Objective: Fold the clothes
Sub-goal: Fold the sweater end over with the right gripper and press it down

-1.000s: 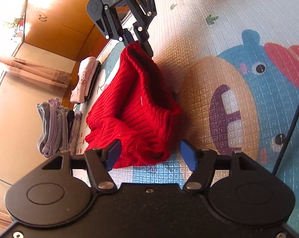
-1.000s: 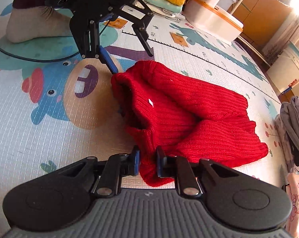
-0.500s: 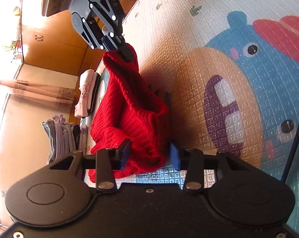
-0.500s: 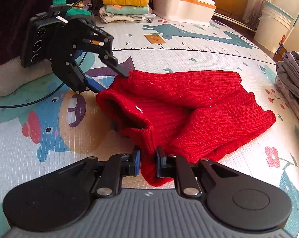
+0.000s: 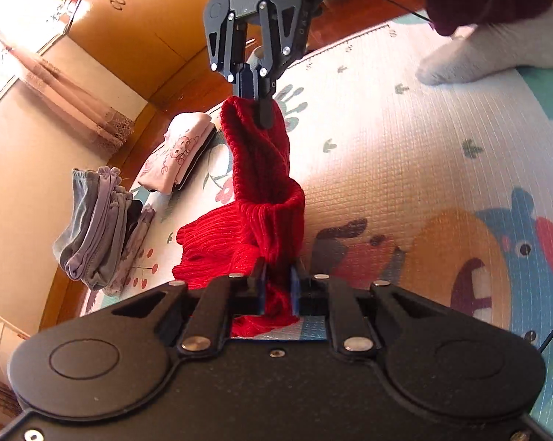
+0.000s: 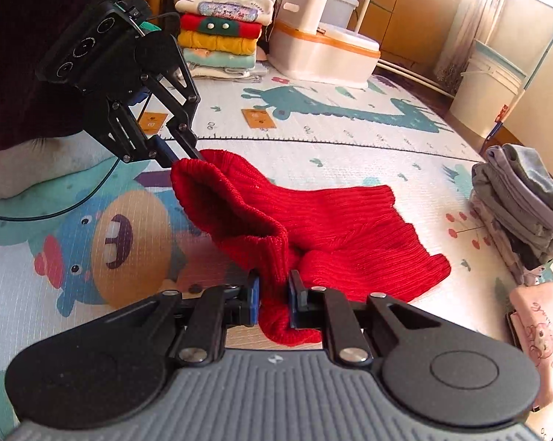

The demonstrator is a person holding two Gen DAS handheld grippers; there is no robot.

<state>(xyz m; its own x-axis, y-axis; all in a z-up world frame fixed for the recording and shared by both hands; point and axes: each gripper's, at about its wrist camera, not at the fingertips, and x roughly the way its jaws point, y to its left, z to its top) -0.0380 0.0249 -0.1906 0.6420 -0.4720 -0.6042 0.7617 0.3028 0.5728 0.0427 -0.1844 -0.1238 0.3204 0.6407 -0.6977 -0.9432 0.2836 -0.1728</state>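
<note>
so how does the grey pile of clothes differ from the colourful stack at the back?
The grey pile is all muted grey and lilac; the colourful stack shows white, red, yellow and mint layers. The grey pile sags, with its edges drooping unevenly; the colourful stack sits in square, flat layers. The grey pile lies to the right of the red sweater, the colourful stack beyond it, beside a white box. Both are folded clothes on the play mat.

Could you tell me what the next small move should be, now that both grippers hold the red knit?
Probably draw the two grippers apart to pull the held edge taut. The left gripper and right gripper each pinch the red sweater, but the edge sags between them and the rest lies bunched on the play mat.
</note>
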